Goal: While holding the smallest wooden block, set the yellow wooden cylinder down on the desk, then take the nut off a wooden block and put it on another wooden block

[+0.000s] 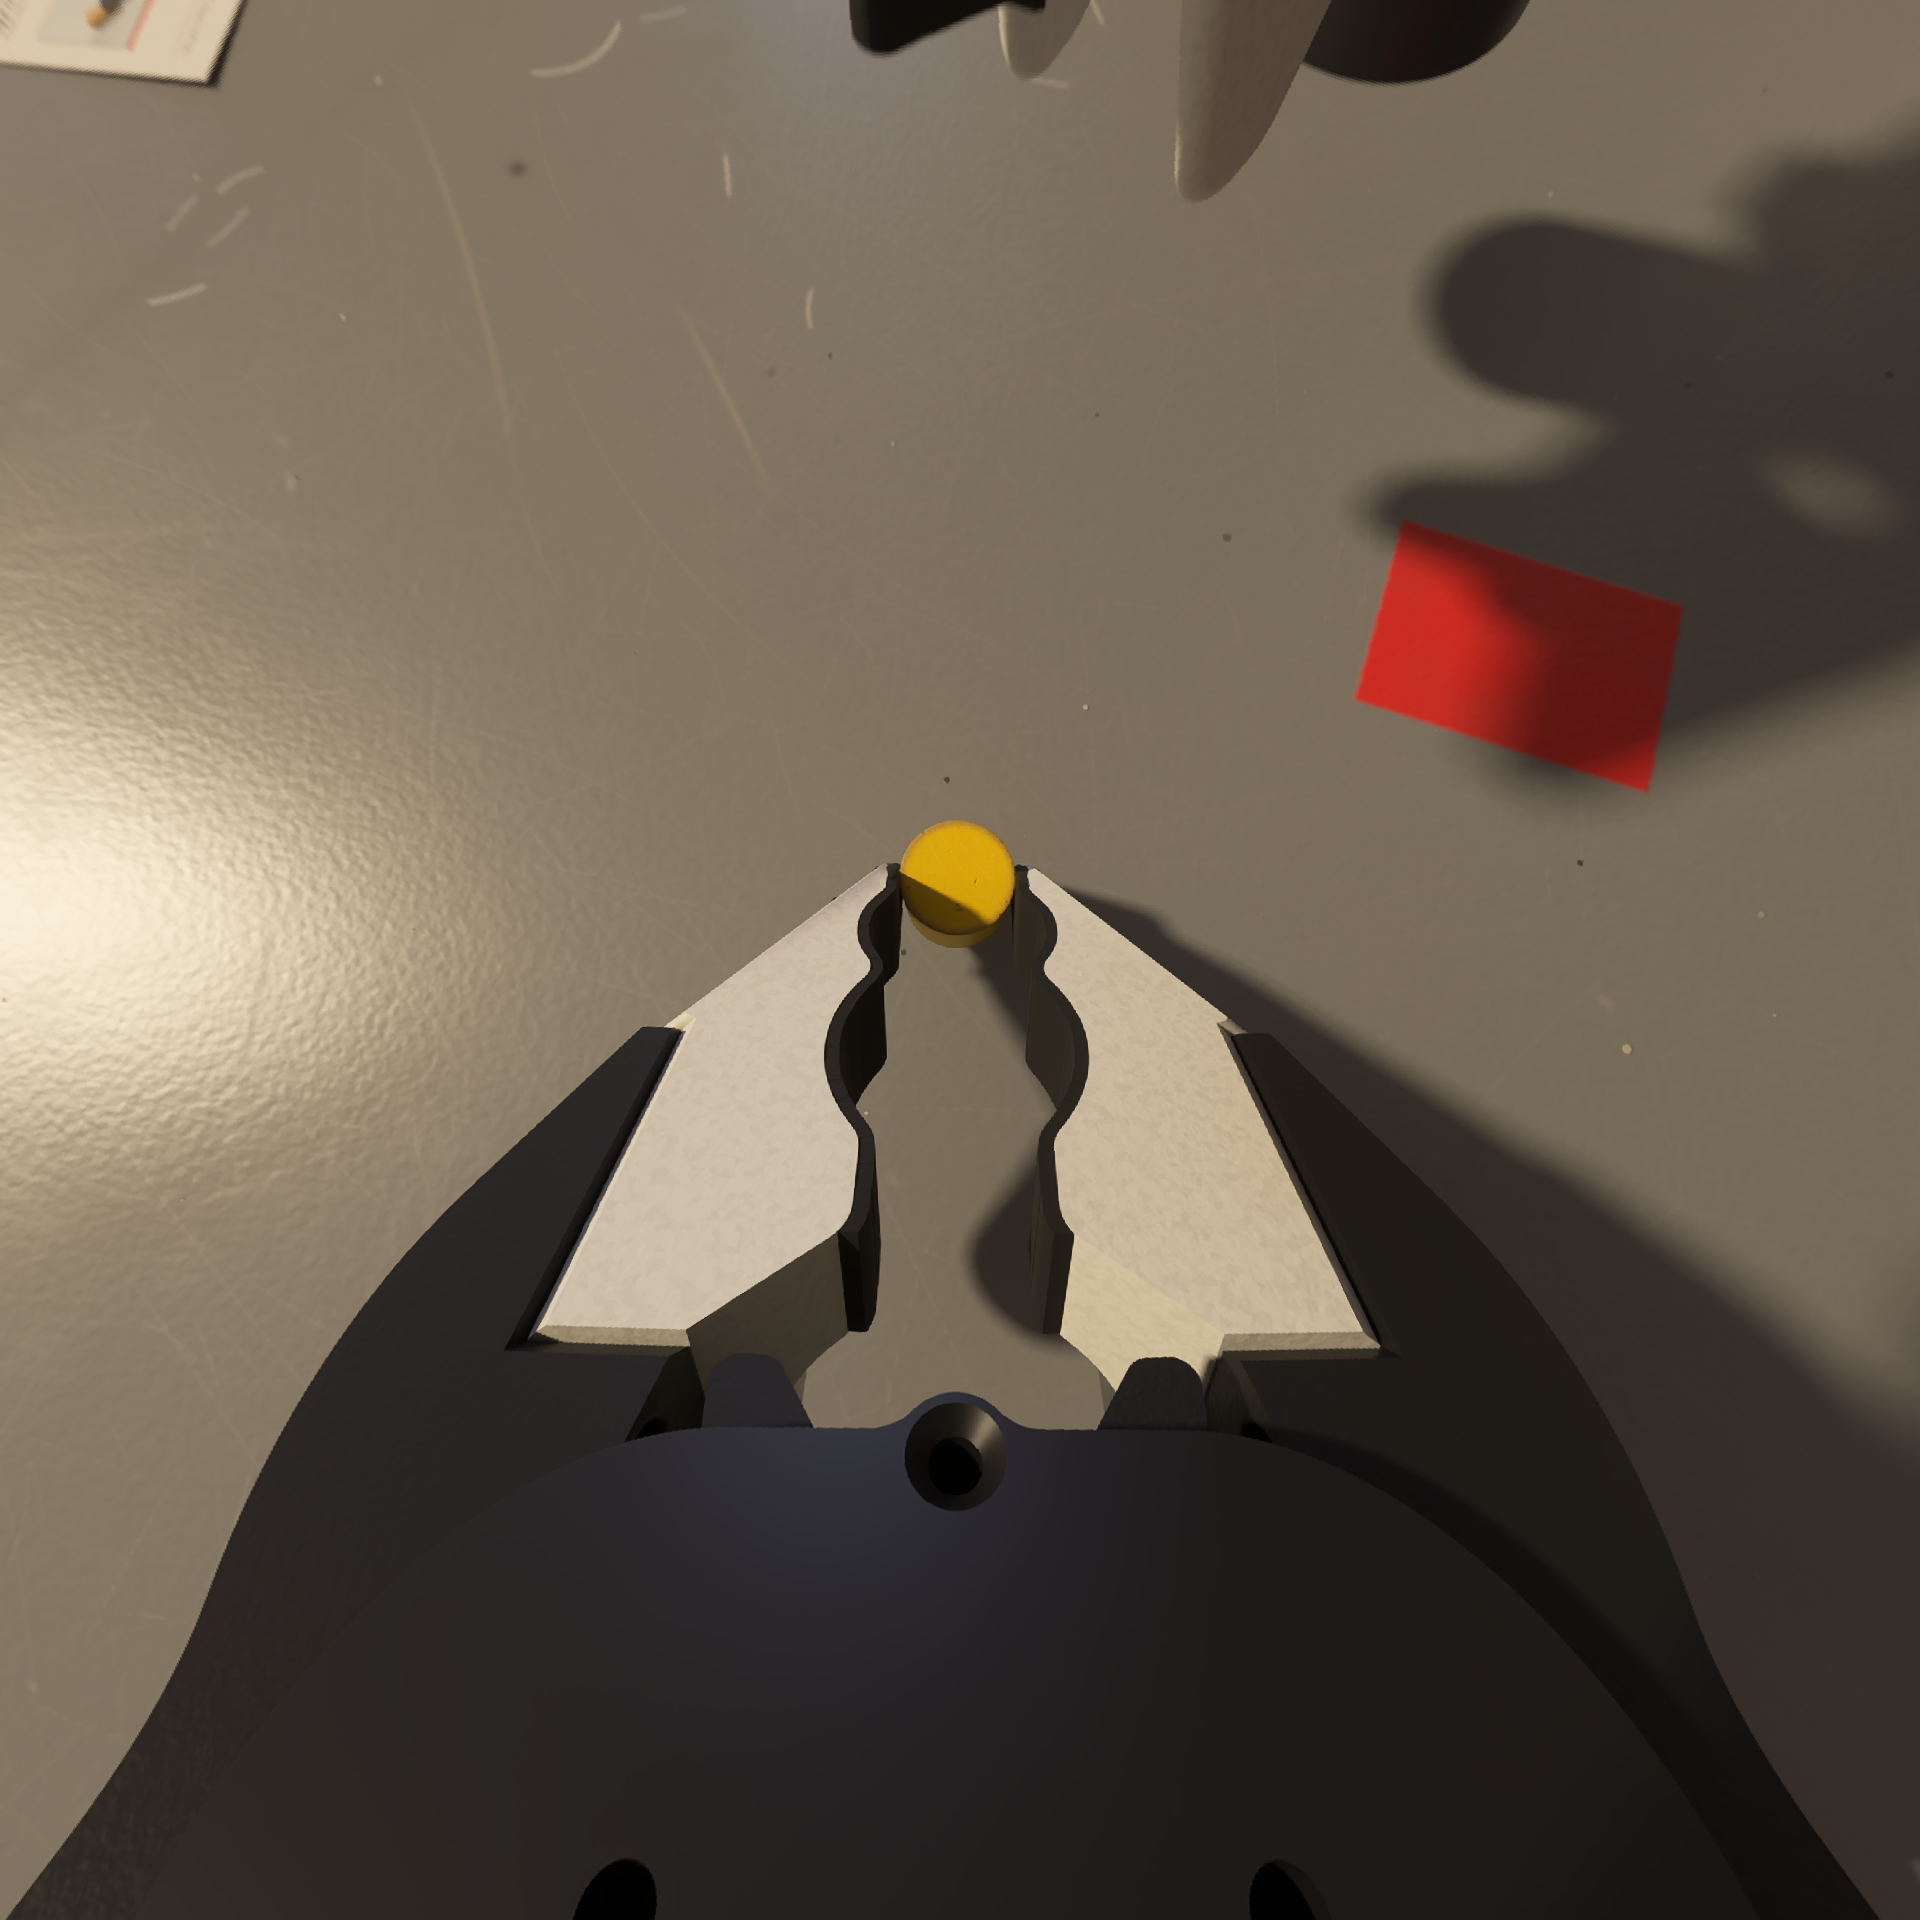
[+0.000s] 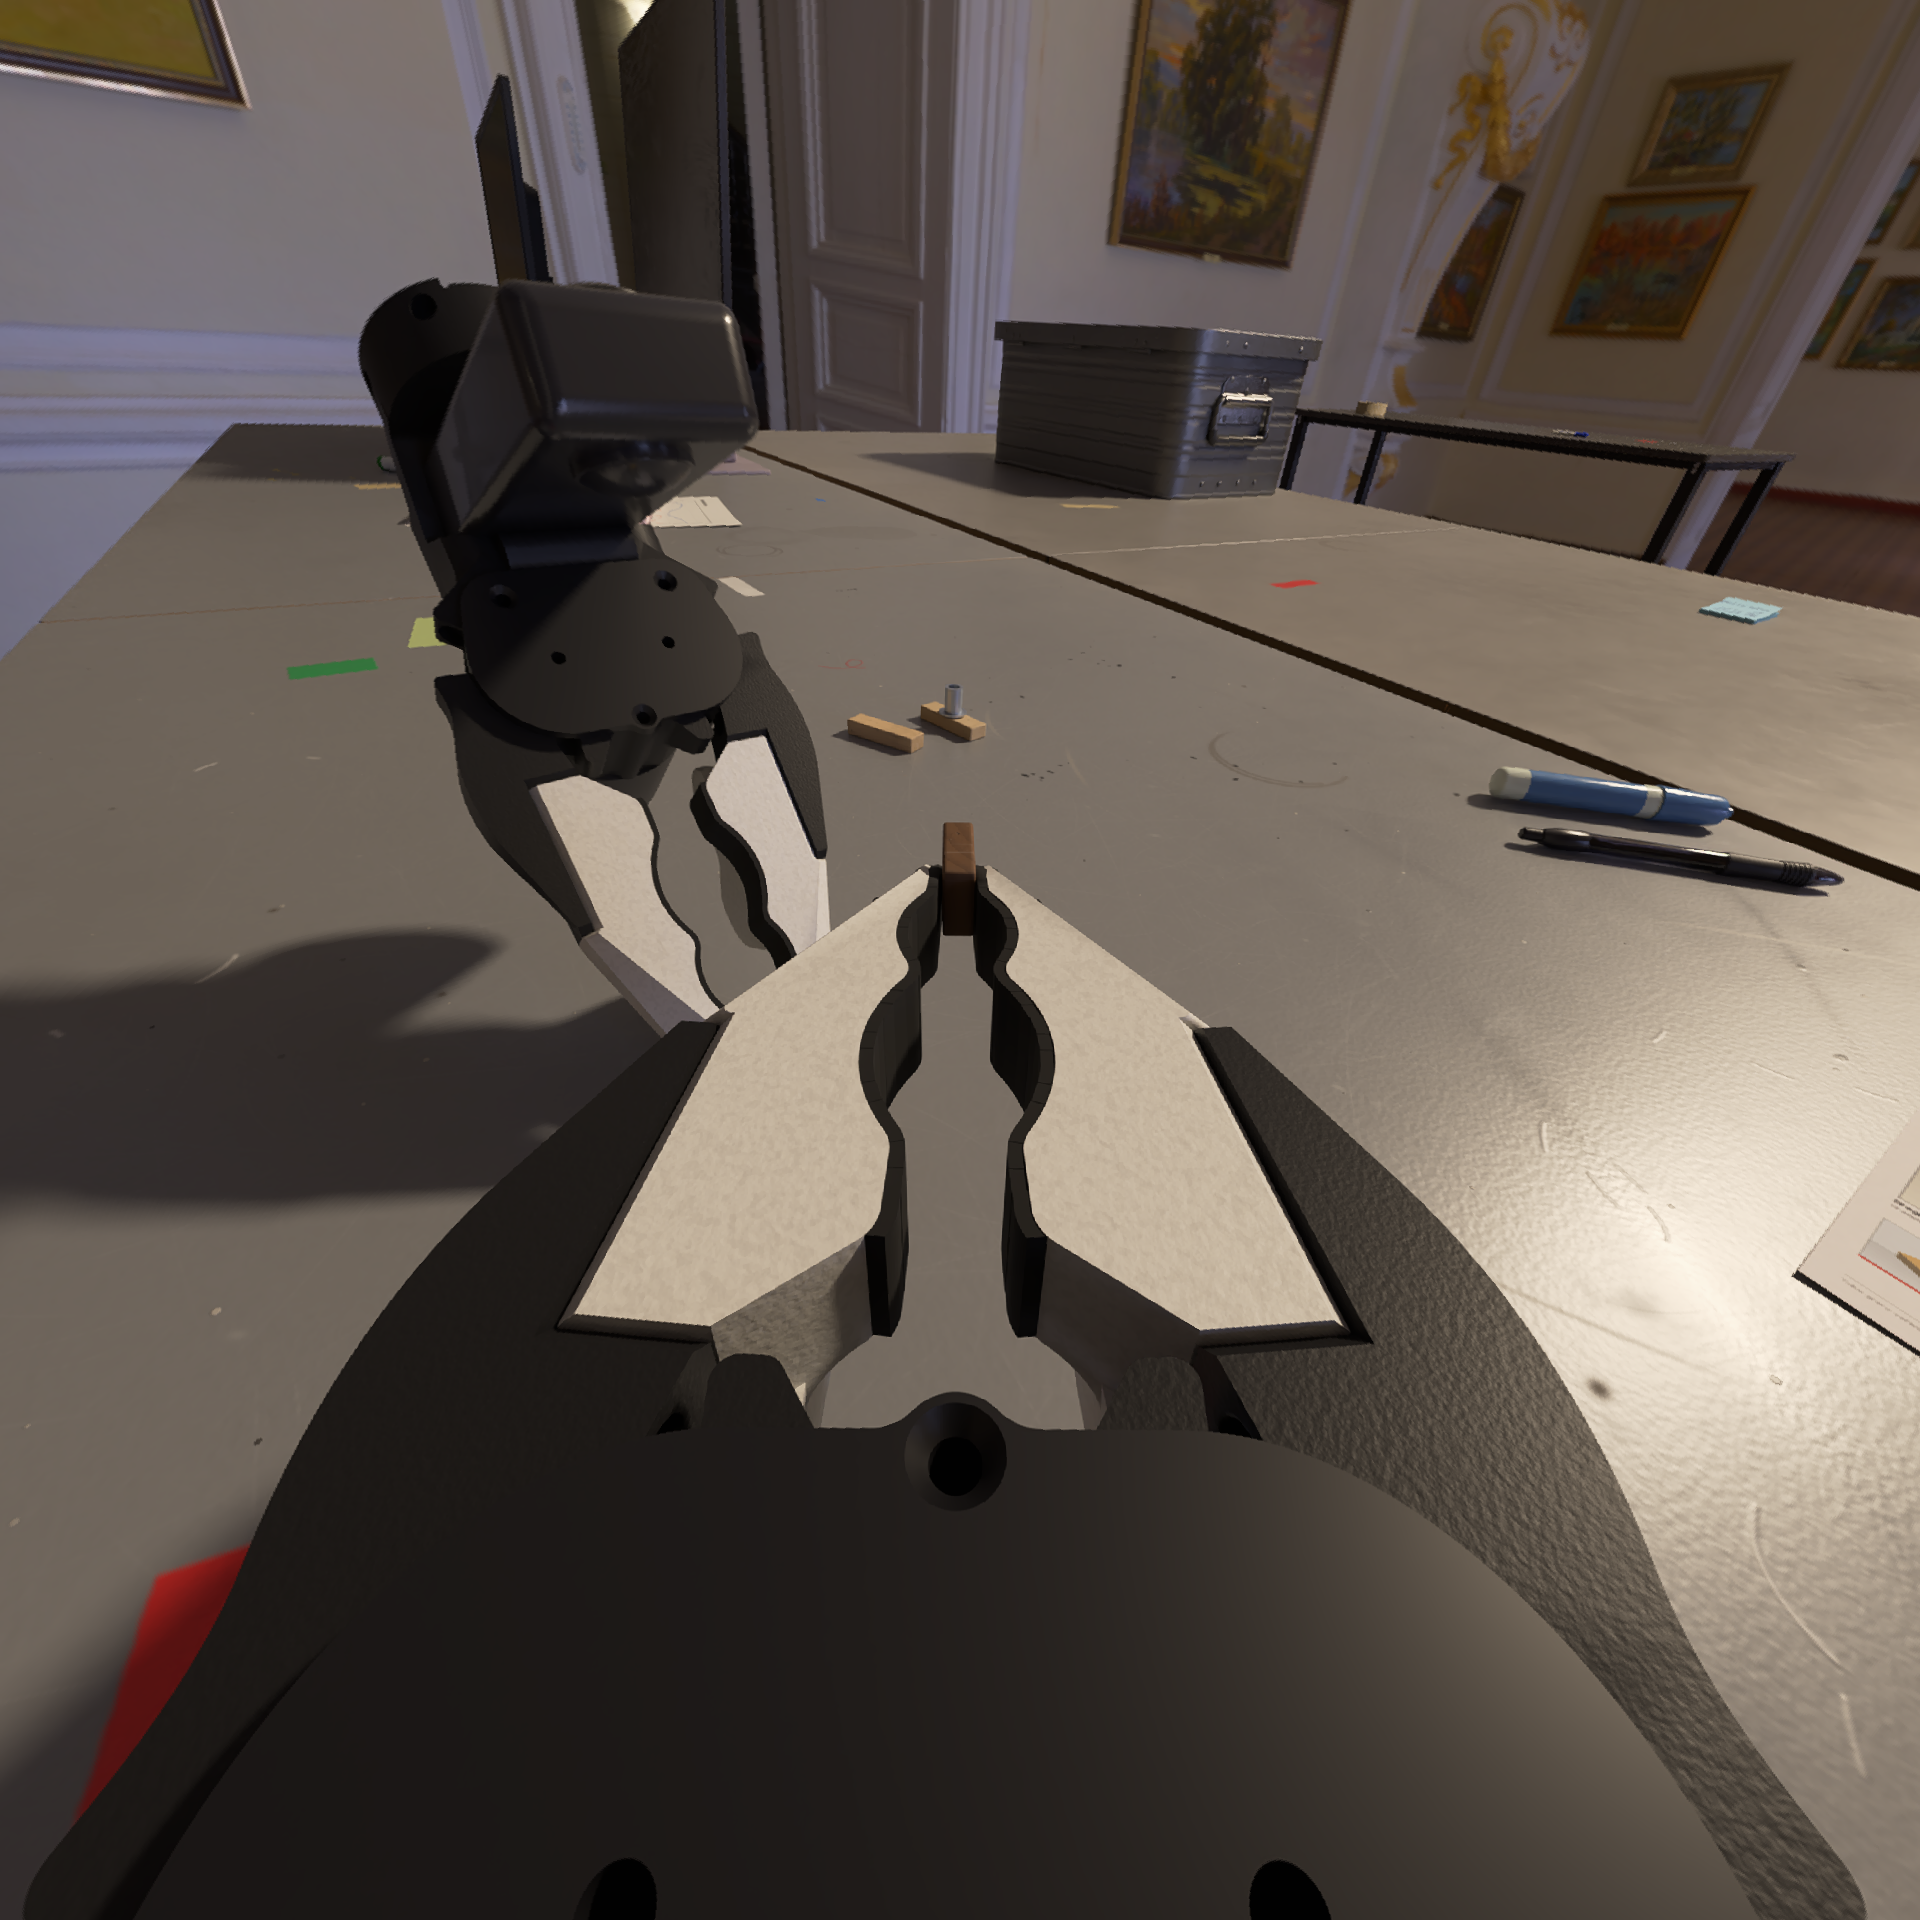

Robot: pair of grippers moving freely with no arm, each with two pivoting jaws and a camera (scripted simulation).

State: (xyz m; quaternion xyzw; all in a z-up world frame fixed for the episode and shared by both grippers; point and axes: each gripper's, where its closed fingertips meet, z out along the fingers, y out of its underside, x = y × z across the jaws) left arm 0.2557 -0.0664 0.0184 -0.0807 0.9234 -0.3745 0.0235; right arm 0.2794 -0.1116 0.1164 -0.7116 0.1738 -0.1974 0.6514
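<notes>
Over grey desk [image 1: 416,727], left claw [image 1: 956,883] vert. pinching yellow cylinder [image 1: 956,878].

The bench [image 1: 416,644] is a grey, faintly pebbled surface with a soft sheen, scored by pale scratches. The left claw [image 1: 957,883] has matt black plastic shells and pale, grainy, matt fingers [image 1: 727,1143]; it grips the yellow wooden cylinder [image 1: 956,878], smooth and painted matt. A flat red sheet [image 1: 1517,655] looks like matt paper. The right claw [image 2: 957,883] has the same finish and pinches a small dark brown wooden block [image 2: 957,878]. Farther off, two pale bare-wood blocks [image 2: 885,731] lie near each other; one [image 2: 953,721] carries a shiny metal nut [image 2: 953,697]. The ribbed case [image 2: 1143,405] is dull grey metal, the blue marker [image 2: 1605,797] glossy plastic
</notes>
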